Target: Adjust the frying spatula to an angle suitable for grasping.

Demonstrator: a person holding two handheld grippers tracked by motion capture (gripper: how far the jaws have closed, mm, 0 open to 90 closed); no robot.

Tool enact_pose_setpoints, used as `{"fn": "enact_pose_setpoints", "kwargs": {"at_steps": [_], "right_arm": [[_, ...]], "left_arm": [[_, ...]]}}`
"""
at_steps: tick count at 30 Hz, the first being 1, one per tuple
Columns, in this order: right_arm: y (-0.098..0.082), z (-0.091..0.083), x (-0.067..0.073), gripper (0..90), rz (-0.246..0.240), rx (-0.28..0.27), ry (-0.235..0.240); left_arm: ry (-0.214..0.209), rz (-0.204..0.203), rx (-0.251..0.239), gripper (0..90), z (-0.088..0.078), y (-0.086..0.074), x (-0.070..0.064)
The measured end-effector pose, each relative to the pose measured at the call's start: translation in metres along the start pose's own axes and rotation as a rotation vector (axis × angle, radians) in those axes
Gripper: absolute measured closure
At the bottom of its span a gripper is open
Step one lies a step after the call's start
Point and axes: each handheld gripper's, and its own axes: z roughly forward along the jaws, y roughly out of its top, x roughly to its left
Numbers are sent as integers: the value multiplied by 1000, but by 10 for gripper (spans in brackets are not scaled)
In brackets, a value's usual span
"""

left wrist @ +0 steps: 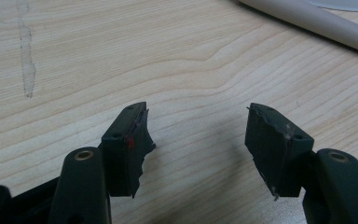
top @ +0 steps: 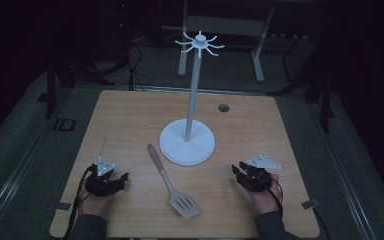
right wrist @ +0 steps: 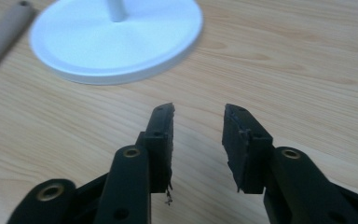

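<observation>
Wooden table point(top: 130, 115) seen from above in a dim room. At centre, a white stand point(top: 187, 142): round base, tall upright pole, ring of hooks at the top. Just left of the base, touching nothing, a spatula point(top: 172, 183) lying flat, handle pointing away toward the far left, slotted blade nearest the front edge.

Left gripper point(top: 121, 180) resting low near the front-left of the table, held in a hand point(top: 91, 200), jaws spread with bare wood between them. Spatula to its right, near but apart; handle crossing the upper right corner of the left gripper view.

Right gripper point(top: 236, 170) at front-right, held in a hand point(top: 264, 197), jaws parted, nothing between. Stand base ahead and to its left, apart; spatula beyond, further left.
</observation>
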Motion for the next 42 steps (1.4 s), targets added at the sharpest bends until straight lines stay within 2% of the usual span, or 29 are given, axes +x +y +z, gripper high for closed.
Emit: {"fn": "enact_pose_setpoints", "kwargs": {"at_steps": [5,14,22,25,27,33,42], "right_arm": [[10,9,24,671,-15,11,65],[23,30,73,674,-91,46,185],[24,49,117,666,-138,98,304],[23,54,127,659,-137,115,332],[23,55,129,658,-136,119,338],[21,65,147,637,-150,158,373],[21,79,163,643,-192,210,365]], "left_arm": [[2,-2,0,397,0,0,0],[9,-9,-3,397,-1,-1,1],[9,-9,-2,397,-1,-1,1],[8,-8,-2,396,-1,-1,1],[8,-8,-3,397,-1,-1,1],[6,-5,0,396,-1,-1,1],[6,-6,-2,396,-1,-1,1]]}}
